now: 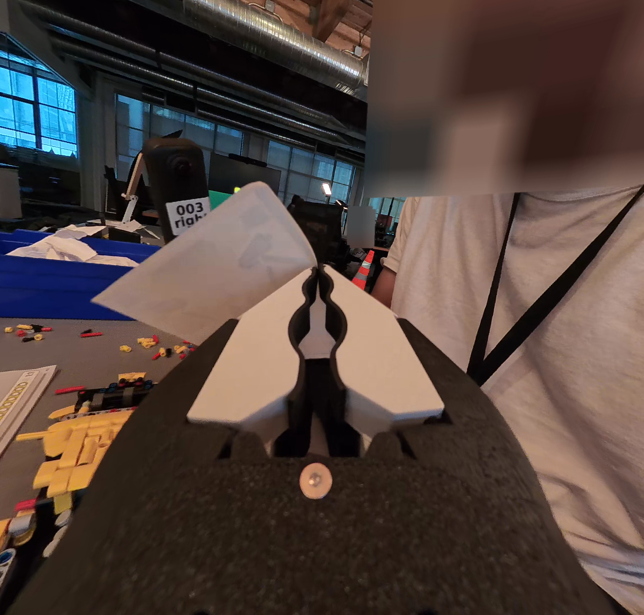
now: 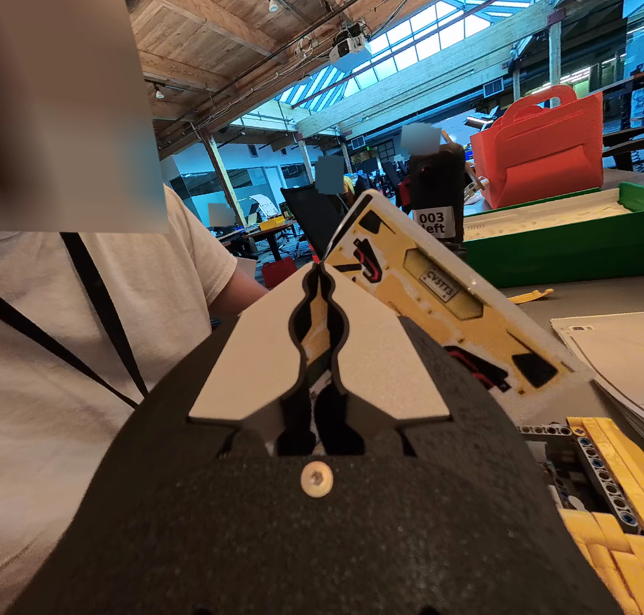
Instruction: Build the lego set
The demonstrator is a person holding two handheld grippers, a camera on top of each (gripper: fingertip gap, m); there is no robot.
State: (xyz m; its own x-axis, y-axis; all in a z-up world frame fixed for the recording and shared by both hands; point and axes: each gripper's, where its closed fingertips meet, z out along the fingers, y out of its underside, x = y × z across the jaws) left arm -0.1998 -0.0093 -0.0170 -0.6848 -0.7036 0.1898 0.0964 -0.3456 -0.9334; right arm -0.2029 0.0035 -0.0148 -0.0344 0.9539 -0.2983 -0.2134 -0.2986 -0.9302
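Observation:
A sticker sheet is held up in the air between my two grippers. In the left wrist view its plain white back (image 1: 209, 267) shows; my left gripper (image 1: 319, 269) is shut on its edge. In the right wrist view its printed yellow, black and red face (image 2: 435, 302) shows; my right gripper (image 2: 319, 267) is shut on it too. The part-built yellow and black lego model (image 1: 80, 441) lies on the grey table below, and also shows in the right wrist view (image 2: 610, 493). Each view shows the other gripper's black body behind the sheet (image 1: 174, 180) (image 2: 435, 194).
Several small yellow, red and black loose pieces (image 1: 150, 343) lie on the table. An instruction booklet (image 1: 21, 396) (image 2: 610, 347) lies beside the model. A blue bin (image 1: 52, 284), a green tray (image 2: 557, 249) and a red bag (image 2: 540, 152) stand farther back. A person's white shirt (image 1: 522, 319) is close ahead. Both grippers' tips are close together, under 4 cm apart.

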